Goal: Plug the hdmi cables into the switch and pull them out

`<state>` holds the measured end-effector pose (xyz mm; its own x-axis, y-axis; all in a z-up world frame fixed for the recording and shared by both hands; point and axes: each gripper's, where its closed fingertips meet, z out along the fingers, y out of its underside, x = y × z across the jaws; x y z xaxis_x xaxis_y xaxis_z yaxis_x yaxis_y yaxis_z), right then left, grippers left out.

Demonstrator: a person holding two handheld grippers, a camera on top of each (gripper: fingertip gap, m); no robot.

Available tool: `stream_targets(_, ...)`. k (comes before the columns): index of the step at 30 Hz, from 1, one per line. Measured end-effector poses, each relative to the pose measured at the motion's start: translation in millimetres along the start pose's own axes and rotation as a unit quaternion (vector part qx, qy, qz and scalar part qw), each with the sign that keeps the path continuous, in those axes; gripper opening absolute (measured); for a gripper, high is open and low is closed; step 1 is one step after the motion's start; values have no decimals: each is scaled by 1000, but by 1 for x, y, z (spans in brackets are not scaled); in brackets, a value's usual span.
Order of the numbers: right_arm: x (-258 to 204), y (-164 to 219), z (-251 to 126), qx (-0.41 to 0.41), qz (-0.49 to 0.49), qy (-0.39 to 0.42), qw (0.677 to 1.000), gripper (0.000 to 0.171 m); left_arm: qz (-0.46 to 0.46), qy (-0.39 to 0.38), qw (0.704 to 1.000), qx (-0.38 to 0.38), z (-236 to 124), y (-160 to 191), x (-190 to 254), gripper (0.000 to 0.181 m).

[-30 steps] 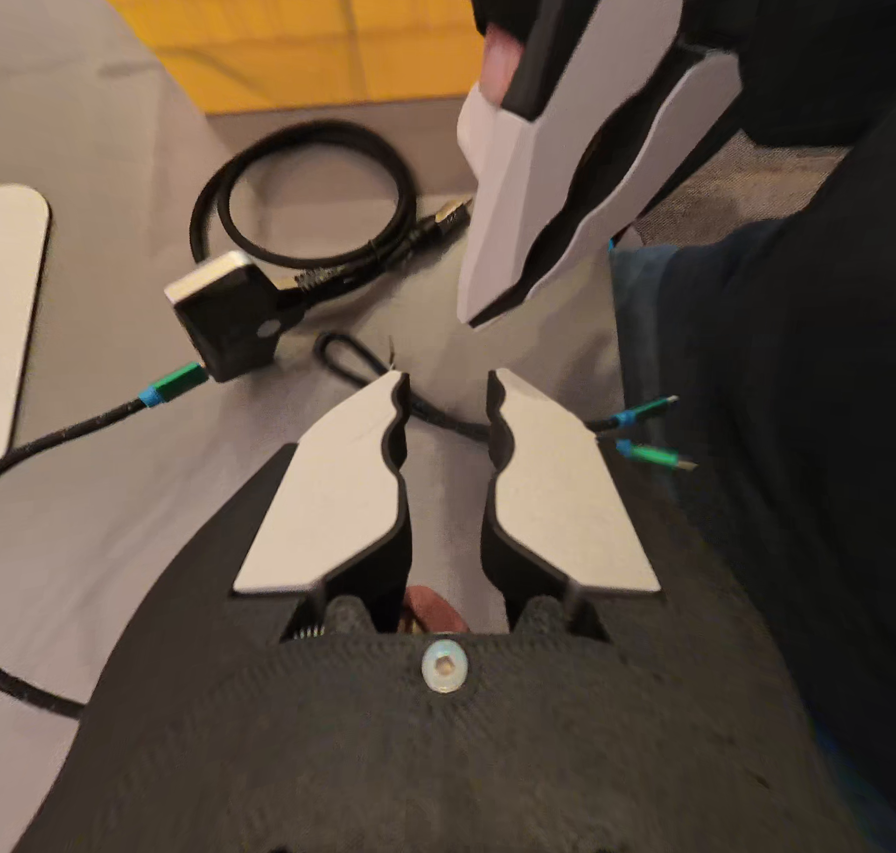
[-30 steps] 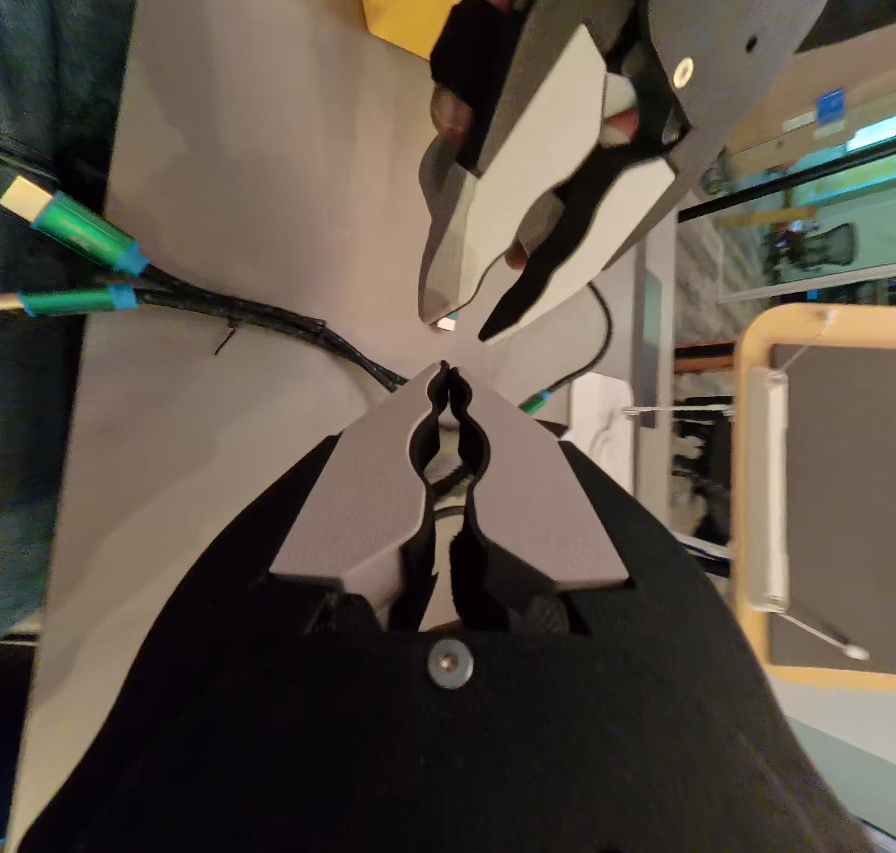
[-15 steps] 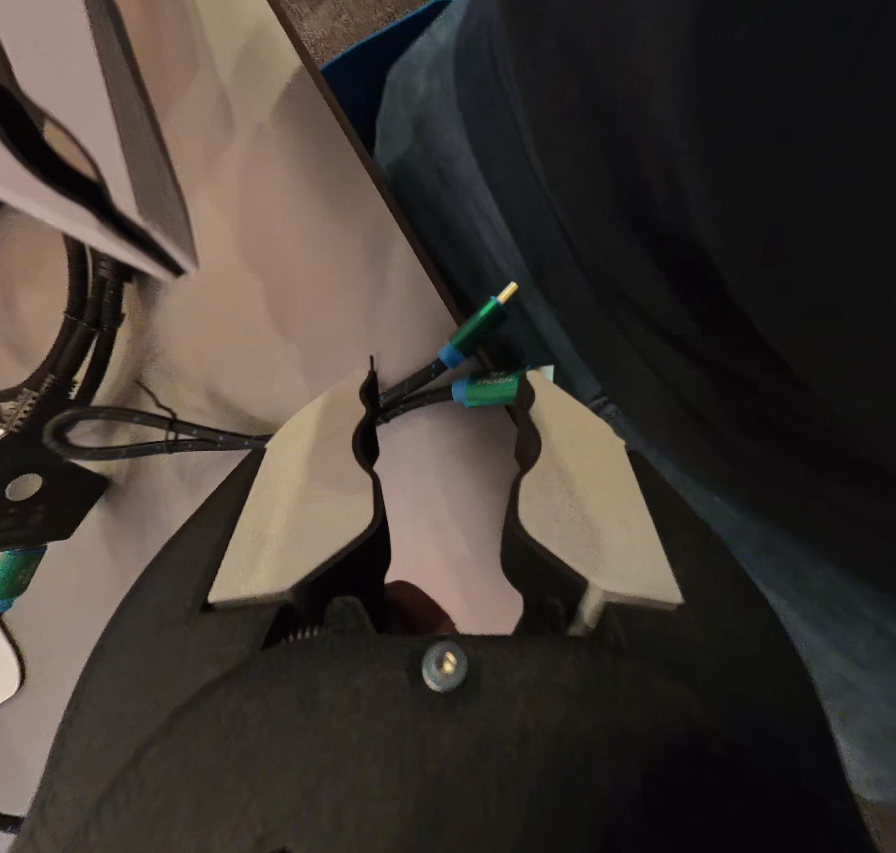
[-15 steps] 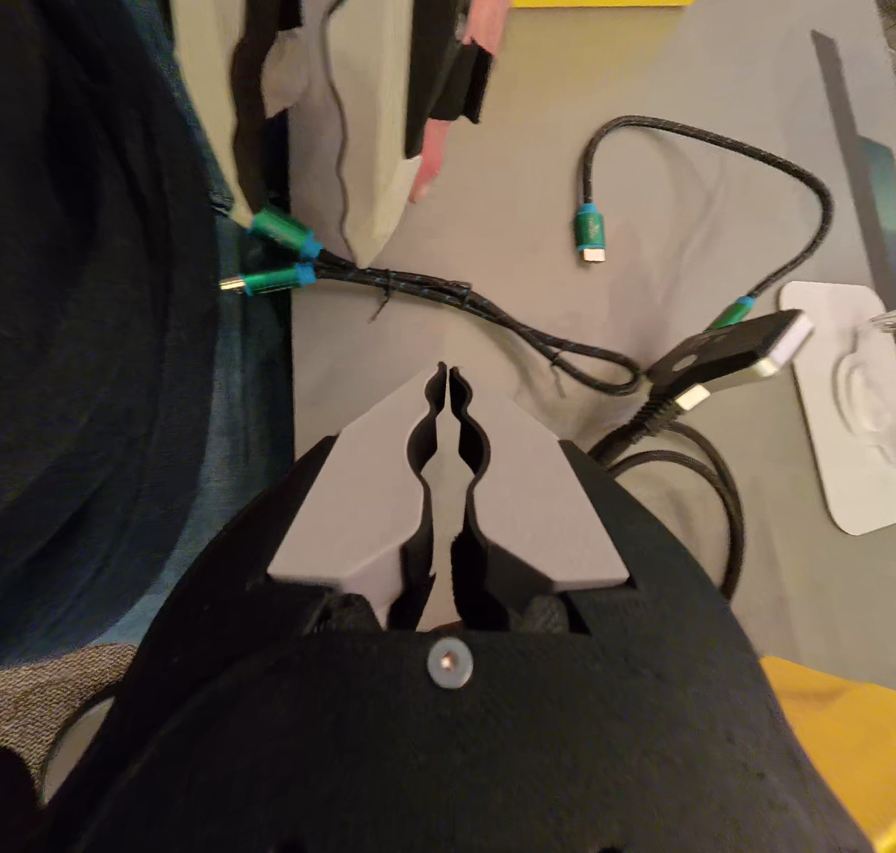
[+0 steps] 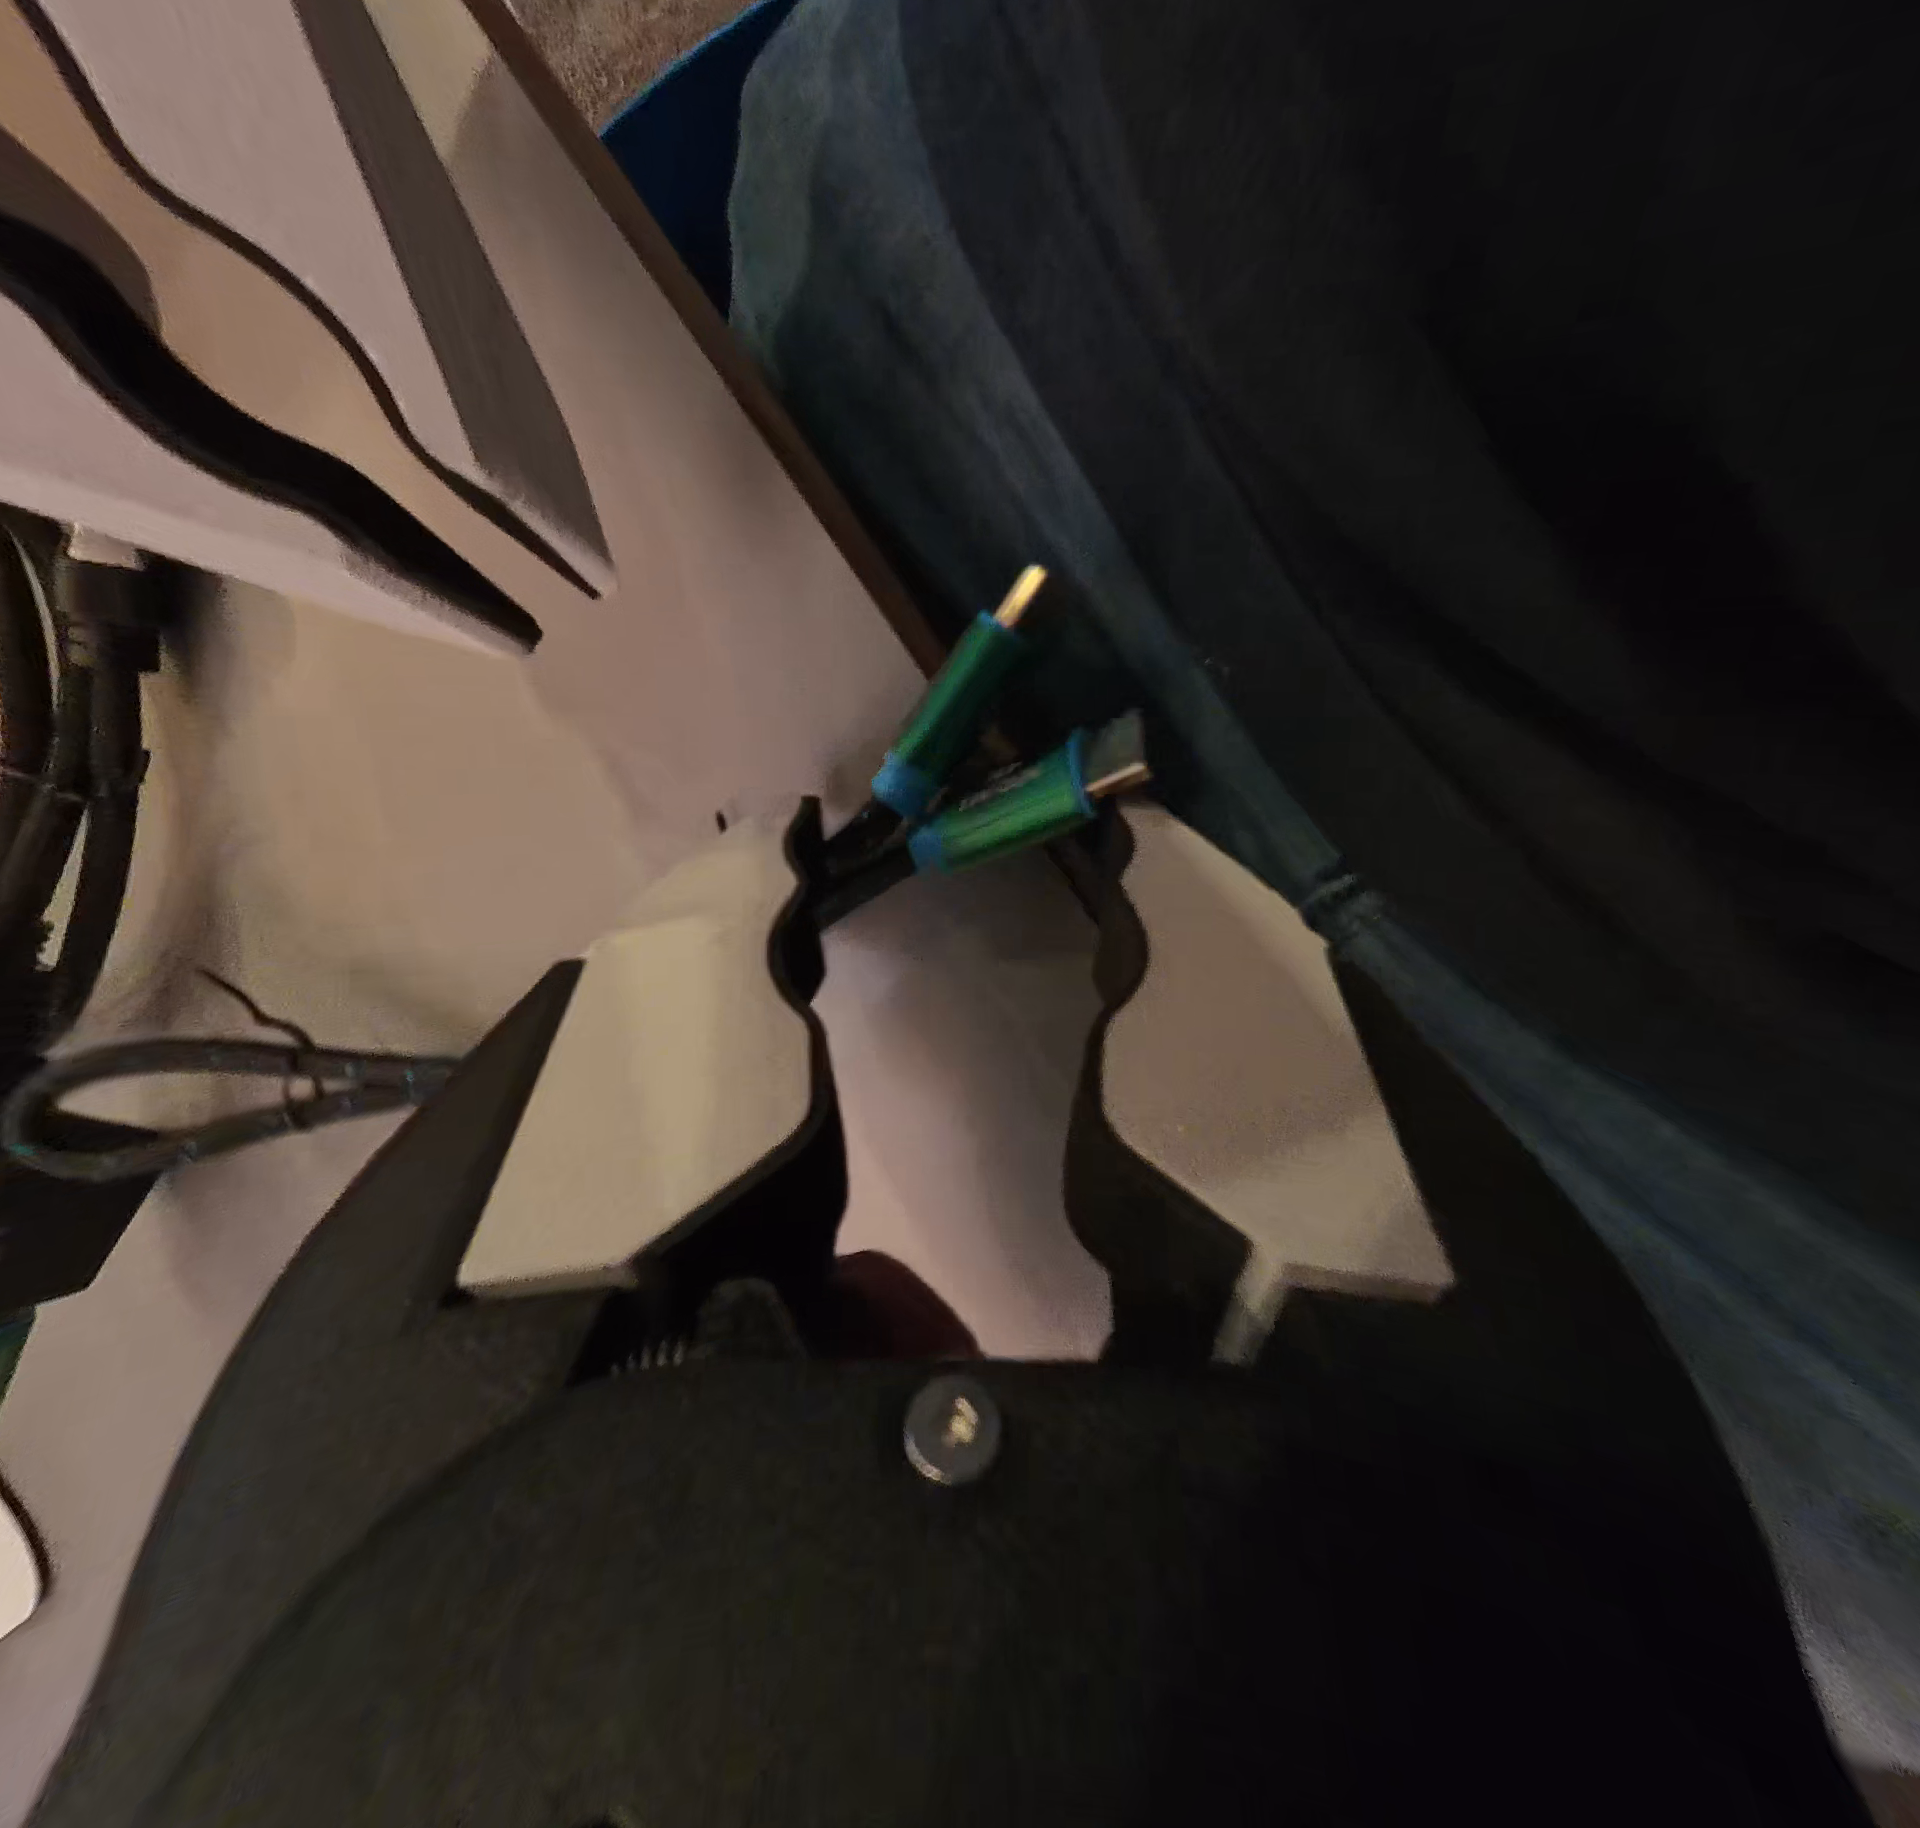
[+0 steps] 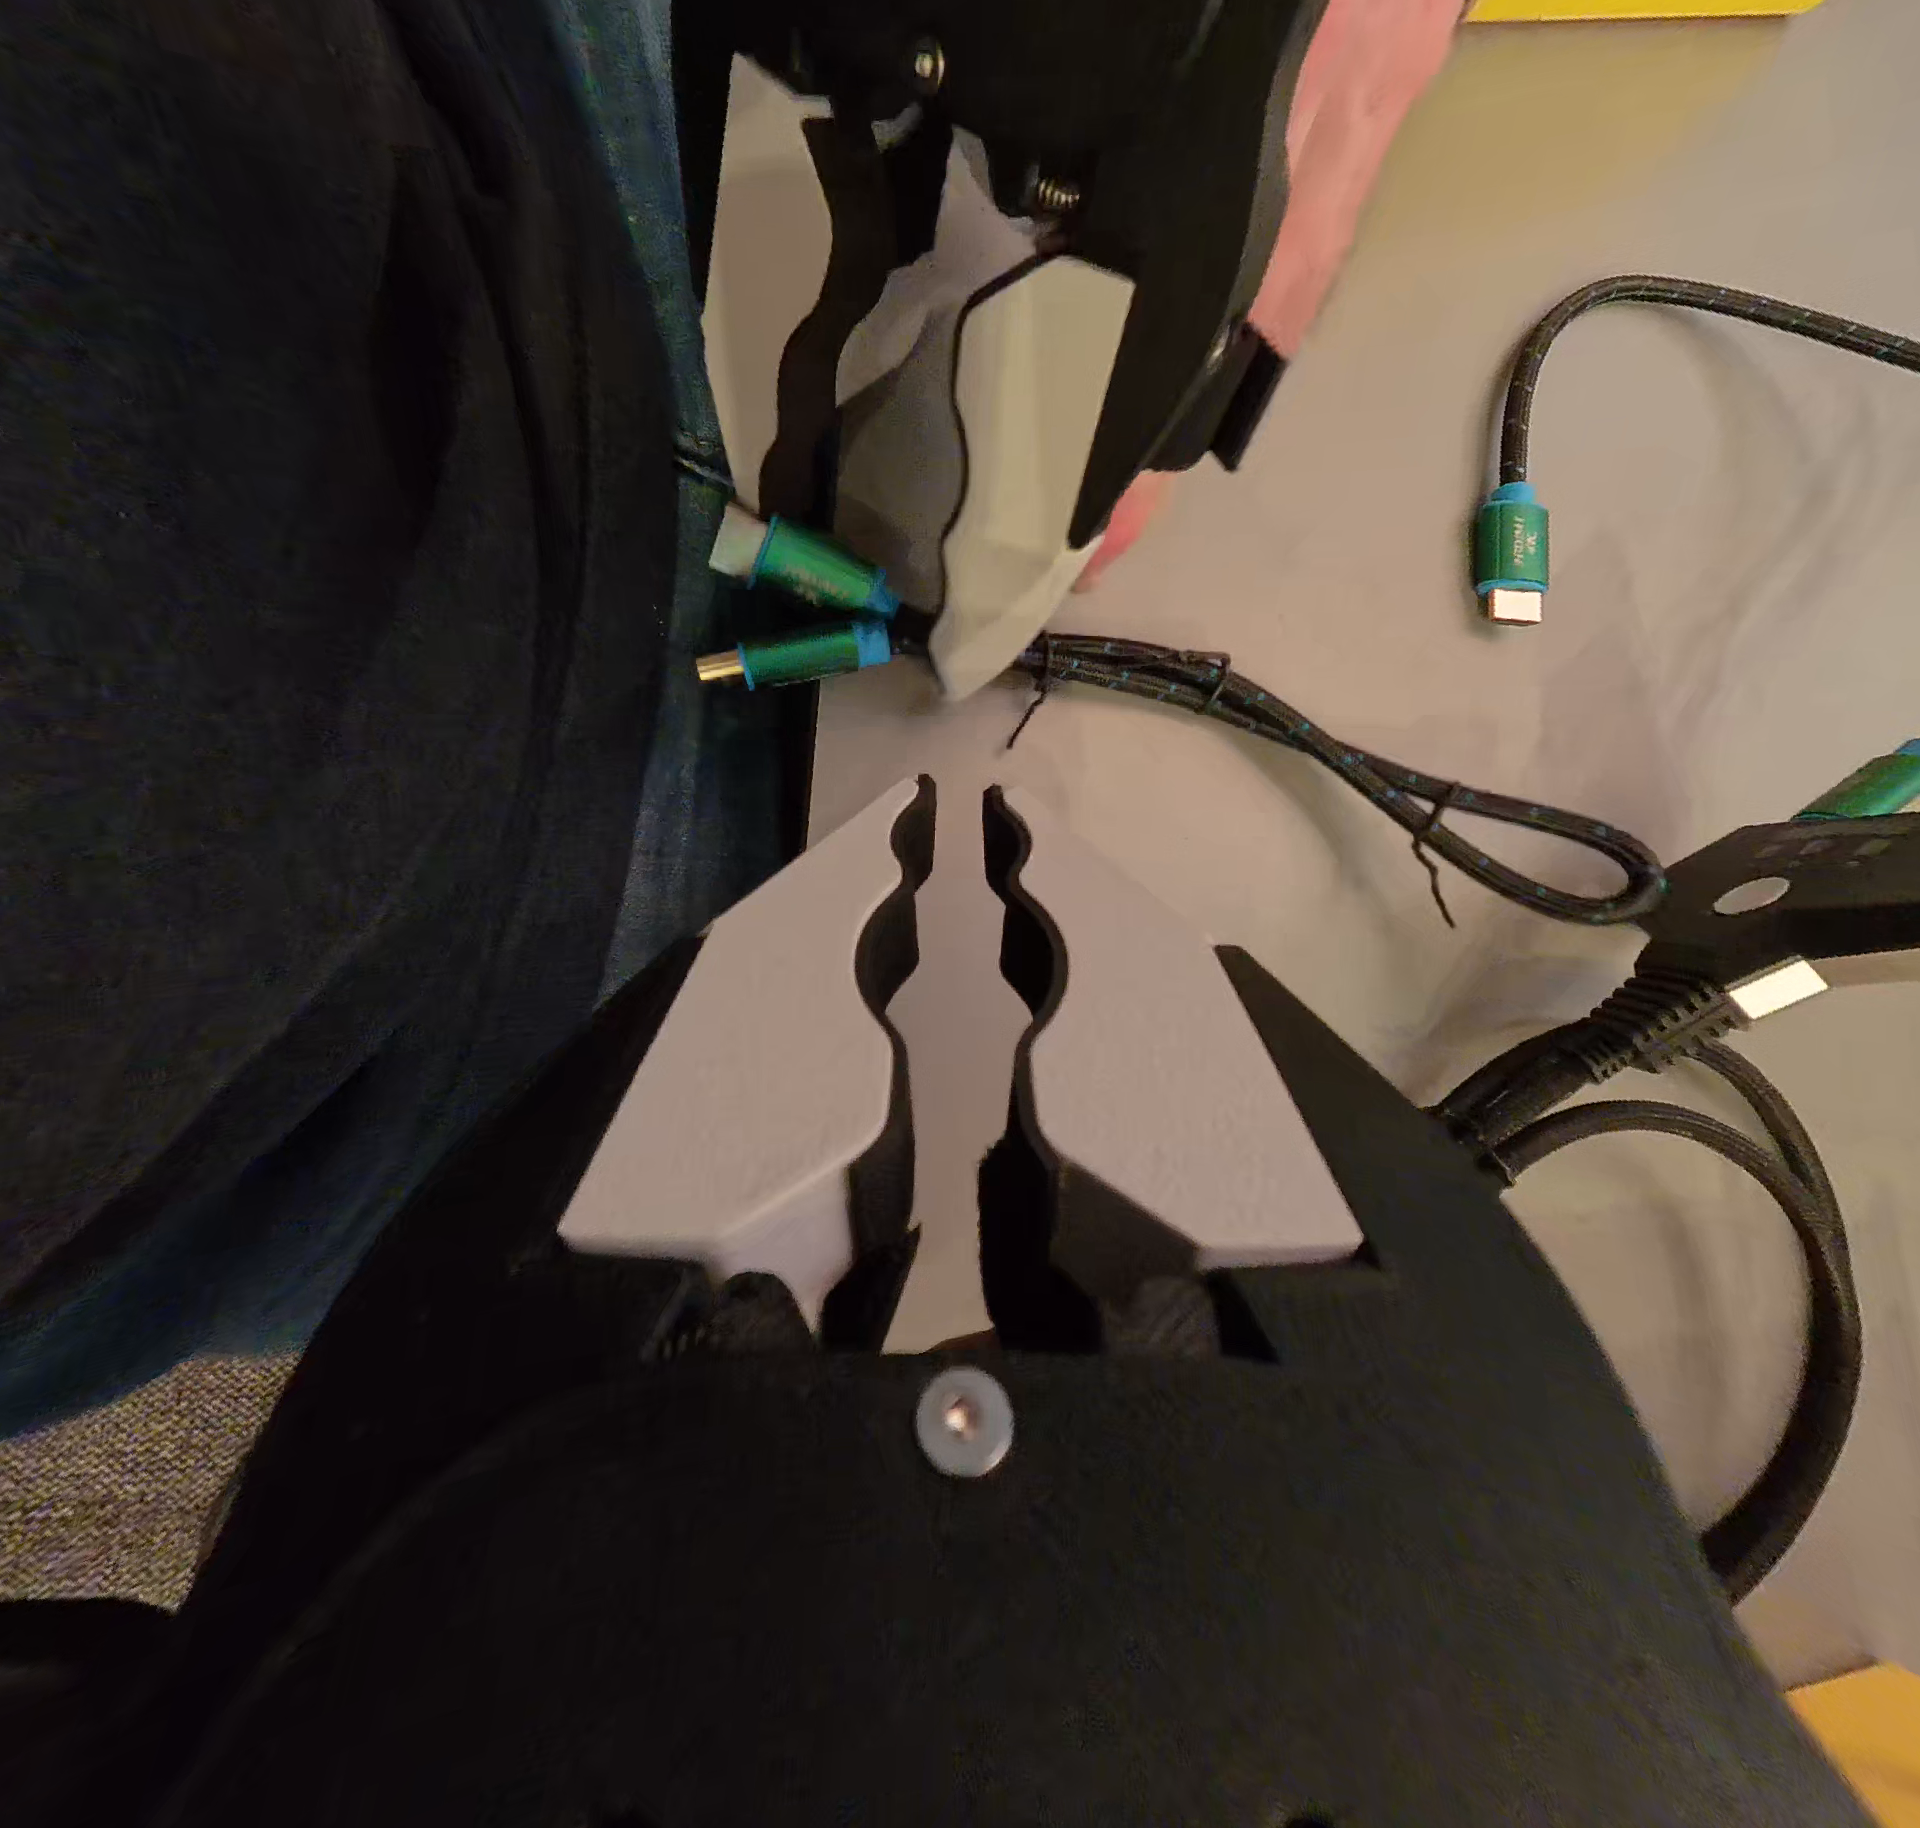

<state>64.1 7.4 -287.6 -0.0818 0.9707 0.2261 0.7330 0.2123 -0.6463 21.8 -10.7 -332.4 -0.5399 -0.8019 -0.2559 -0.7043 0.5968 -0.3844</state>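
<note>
Two green HDMI plugs (image 5: 982, 779) overhanging the grey surface (image 6: 1299, 552) edge, between the parted left gripper (image 5: 961, 833) tips. Right gripper (image 6: 958, 789) slightly open, empty. Black switch (image 6: 1808, 895) at 3 o'clock.

A pale grey worktop (image 6: 1299, 344) with a dark front edge carries everything. On it lies a braided black cable bundle (image 6: 1299, 729) bound with thin ties; its two green plugs (image 6: 821, 573) stick out past the worktop's edge. A loose green-sleeved plug (image 6: 1514, 552) rests flat farther in, on the end of a curving black cable (image 6: 1662, 318). A black switch box (image 6: 1808, 895) sits at the right, a thicker black cable (image 6: 1766, 1259) looping beside it.
</note>
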Motion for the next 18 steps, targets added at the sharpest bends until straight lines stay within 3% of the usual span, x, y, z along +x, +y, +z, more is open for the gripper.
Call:
stream_targets(1, 1, 0, -1, 3, 2, 1, 1000, 7, 1, -19, 1000, 6, 1, -3, -5, 42)
stream_targets(8, 11, -4, -15, 41, 31, 19, 999, 7, -55, -71, 995, 44, -1, -13, -21, 28)
stream_targets(12, 13, -17, -29, 75, 32, 16, 997, 12, -147, -91, 979, 107, -24, -19, -47, 23)
stream_targets(18, 26, -21, -25, 43, 19, 45, 998, 26, -237, -116, 952, 156, -41, -17, -77, 22)
